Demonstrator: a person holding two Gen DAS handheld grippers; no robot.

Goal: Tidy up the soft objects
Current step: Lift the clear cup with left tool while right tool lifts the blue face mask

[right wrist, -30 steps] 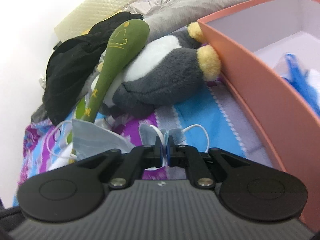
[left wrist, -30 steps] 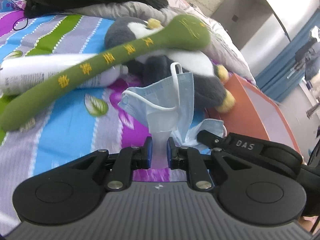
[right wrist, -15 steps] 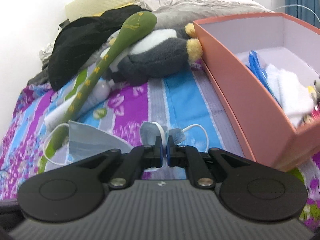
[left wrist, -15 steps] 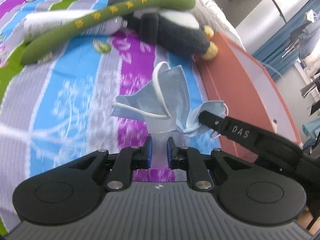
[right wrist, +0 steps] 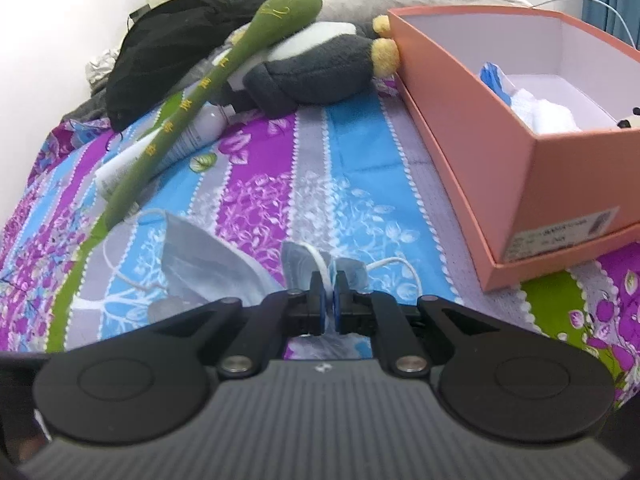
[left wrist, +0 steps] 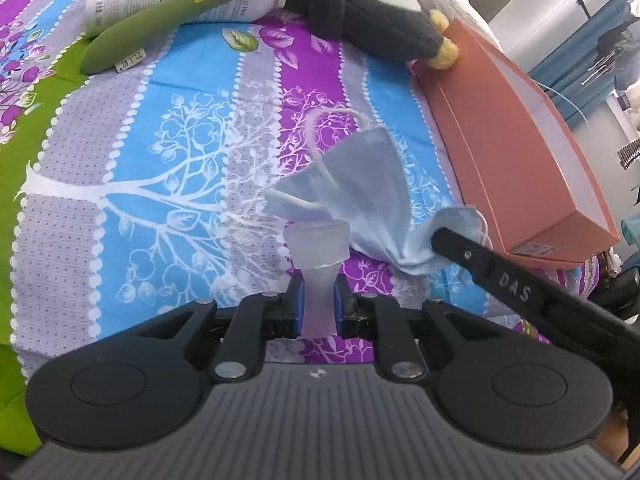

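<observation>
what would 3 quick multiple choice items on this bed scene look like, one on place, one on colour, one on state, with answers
1. Where does the green plush stick lie?
A. inside the box
B. across the penguin plush and the white tube
C. on the floor

2. What colour is the box outside?
A. salmon orange
B. black
C. green

3. How is the face mask held?
A. lying free
B. by the left tool alone
C. by the left tool and the right tool

Answers:
1 B, the stick slants over both.
2 A, its walls are orange.
3 C, each tool pinches one end.
</observation>
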